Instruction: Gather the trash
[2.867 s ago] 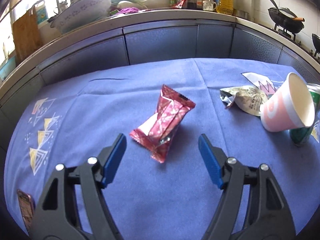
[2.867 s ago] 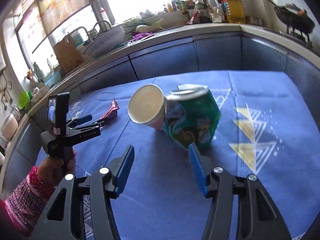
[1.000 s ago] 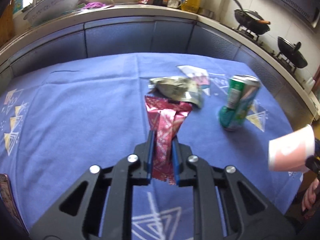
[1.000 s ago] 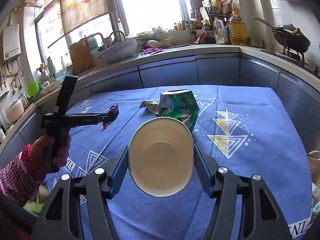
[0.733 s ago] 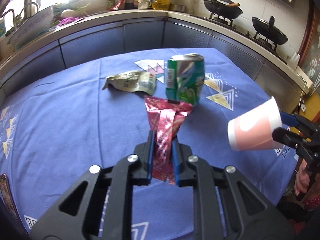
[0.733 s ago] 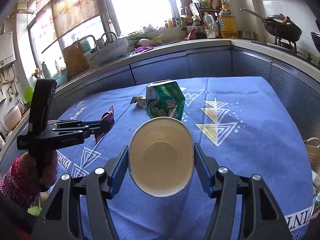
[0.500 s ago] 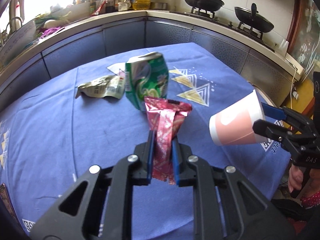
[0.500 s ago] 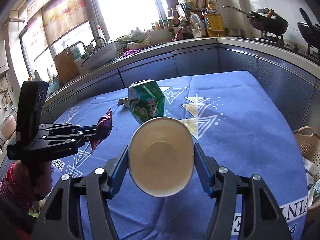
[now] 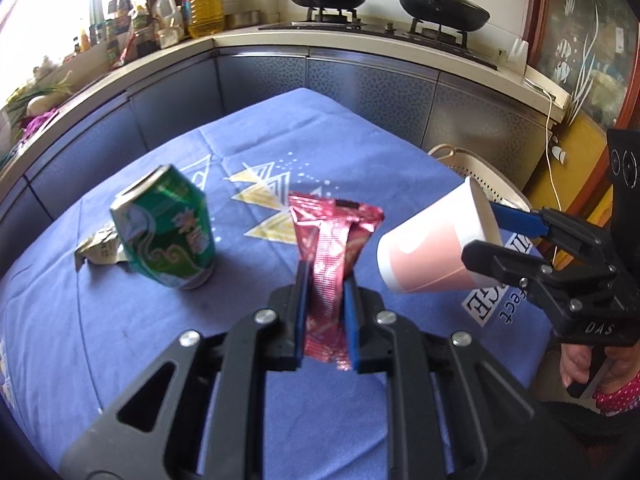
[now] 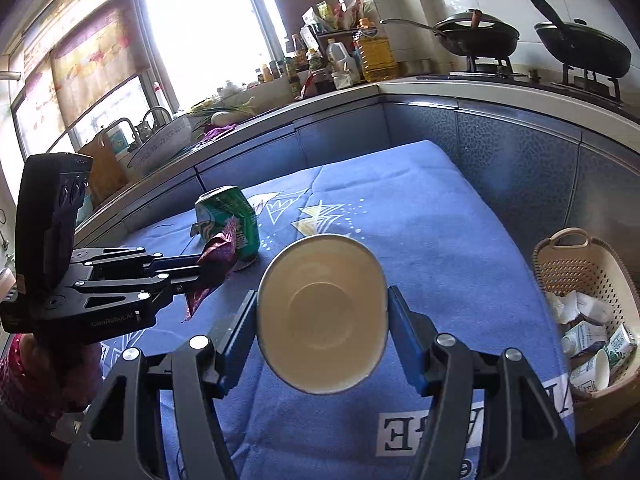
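Crinkly red foil wrapper (image 9: 334, 248) pinched between the blue pads of my left gripper (image 9: 325, 312), held upright above the blue tablecloth (image 9: 160, 360), top end flaring out past the fingertips. Left tool points forward, roughly level, over the table's middle. My right gripper (image 10: 322, 316) clamps a paper cup (image 10: 322, 316) by its sides, rim slightly squashed to an oval, open mouth facing the right wrist camera, cream inside. In the left view the same cup (image 9: 436, 240) lies sideways in the air, pink-and-white outside, base aimed toward the wrapper, near it but apart. Right tool comes in from the right edge, my hand (image 9: 580, 364) on its handle.

Dented green can (image 9: 168, 232) stands tilted on the cloth, shiny metal, printed label. Crumpled pale wrapper (image 9: 98, 246) lies just behind it, touching or nearly so. Woven beige plastic basket (image 10: 580, 272) sits off the table's right edge, holding cartons and tissue. Black woks (image 10: 476, 38) on the stove behind.
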Demonstrator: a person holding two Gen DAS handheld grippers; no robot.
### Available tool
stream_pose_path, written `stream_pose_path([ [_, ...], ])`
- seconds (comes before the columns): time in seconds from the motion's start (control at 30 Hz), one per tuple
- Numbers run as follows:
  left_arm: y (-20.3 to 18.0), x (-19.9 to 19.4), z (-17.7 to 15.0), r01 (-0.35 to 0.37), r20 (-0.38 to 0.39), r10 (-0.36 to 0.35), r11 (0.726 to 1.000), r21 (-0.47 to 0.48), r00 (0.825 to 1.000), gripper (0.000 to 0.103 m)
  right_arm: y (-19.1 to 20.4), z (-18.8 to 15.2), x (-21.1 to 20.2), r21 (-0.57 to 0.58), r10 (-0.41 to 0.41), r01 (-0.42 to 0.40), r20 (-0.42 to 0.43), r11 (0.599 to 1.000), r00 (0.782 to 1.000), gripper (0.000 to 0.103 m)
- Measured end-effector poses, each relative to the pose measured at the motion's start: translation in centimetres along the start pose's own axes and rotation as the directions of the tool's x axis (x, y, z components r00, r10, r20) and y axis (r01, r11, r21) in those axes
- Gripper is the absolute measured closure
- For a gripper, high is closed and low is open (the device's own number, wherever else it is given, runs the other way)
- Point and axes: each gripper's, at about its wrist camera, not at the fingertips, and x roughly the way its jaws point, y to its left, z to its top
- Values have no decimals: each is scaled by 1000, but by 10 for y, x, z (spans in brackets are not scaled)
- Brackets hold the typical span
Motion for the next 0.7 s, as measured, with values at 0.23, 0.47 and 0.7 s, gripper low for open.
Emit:
stream_pose_path([
  [0.23, -31, 22, 22, 27, -11, -26, 998, 62, 1000, 88, -35, 0, -16, 49, -56, 55, 25, 997, 998, 40],
  [0.47, -55, 38, 35, 51, -24, -49, 993, 108, 999, 88, -63, 0, -30, 88, -97, 93, 41, 992, 994, 40],
  [0.7, -67, 49, 47, 58, -33, -55, 990, 127, 998, 88, -83, 2, -33, 119, -114, 107, 48, 987, 992, 40],
])
